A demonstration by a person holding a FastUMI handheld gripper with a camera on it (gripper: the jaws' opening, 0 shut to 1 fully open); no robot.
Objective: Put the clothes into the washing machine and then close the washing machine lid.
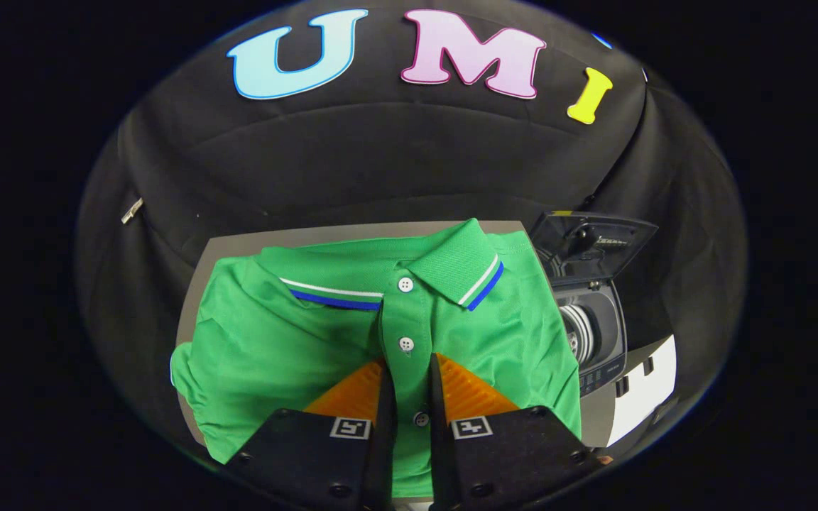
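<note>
Gripper (409, 369) fingers nearly closed, button placket pinched between them. A thin pinch of fabric can slip, or the trailing shirt can be snagged on the washing machine (590, 323) rim. Green polo shirt (274, 341) lies flat beneath and ahead of the fingers, collar beyond them; open-lidded machine to their right.

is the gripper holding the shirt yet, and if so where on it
The gripper looks closed on the green polo shirt, its fingers pinching the button placket below the collar, around the lower buttons. The shirt lies on the table.
</note>
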